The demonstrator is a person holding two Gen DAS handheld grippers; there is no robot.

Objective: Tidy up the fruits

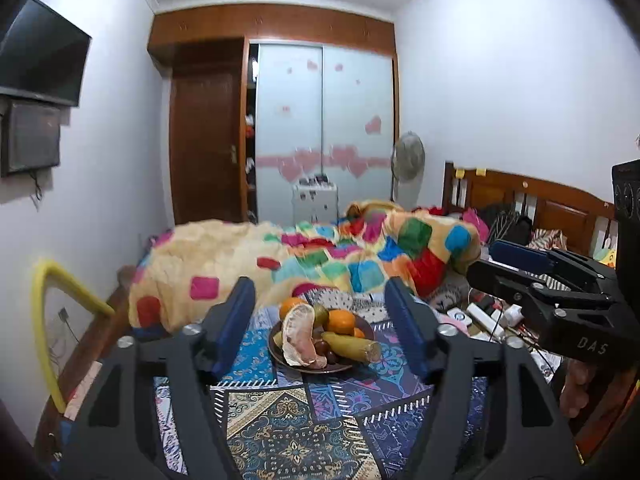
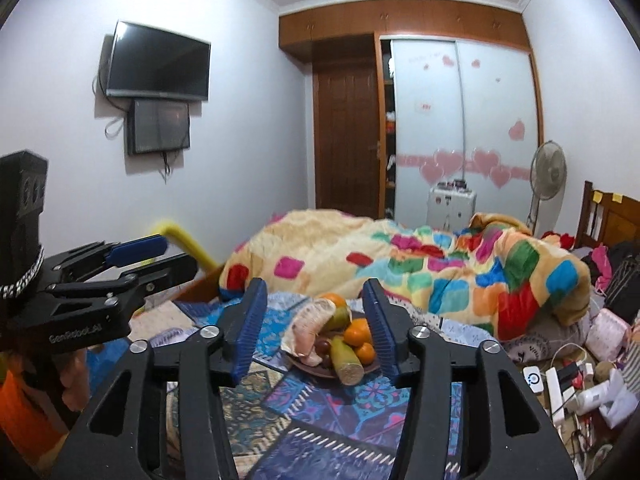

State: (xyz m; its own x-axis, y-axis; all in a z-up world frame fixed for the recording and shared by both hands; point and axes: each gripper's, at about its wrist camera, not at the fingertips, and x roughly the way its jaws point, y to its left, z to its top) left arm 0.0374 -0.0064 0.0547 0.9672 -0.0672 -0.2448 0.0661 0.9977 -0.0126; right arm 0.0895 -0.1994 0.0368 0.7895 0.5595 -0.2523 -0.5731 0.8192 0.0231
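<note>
A dark plate [image 1: 276,354] of fruit sits on a patterned blue bedspread [image 1: 280,420], near the foot of the bed and in front of both grippers. On it a banana [image 1: 352,347] lies with its long axis running from the plate's middle toward the near right, cut end nearest. A peeled pomelo piece [image 1: 298,334] leans on the left side, curved top to bottom. Oranges [image 1: 340,321] sit behind, dark small fruits [image 1: 322,347] in the middle.

The left gripper [image 1: 320,320] is held above the bedspread, jaws apart, nothing between them. The right gripper [image 2: 316,326] likewise stands parted and empty.

Beyond the plate lies a rumpled patchwork blanket [image 1: 248,256]. Cables and chargers [image 2: 568,388] clutter the right. A yellow tube [image 1: 44,320] curves at the left.

One gripper body reads "DAS" [image 1: 592,347], the other "GenRobot.AI" [image 2: 74,338].
</note>
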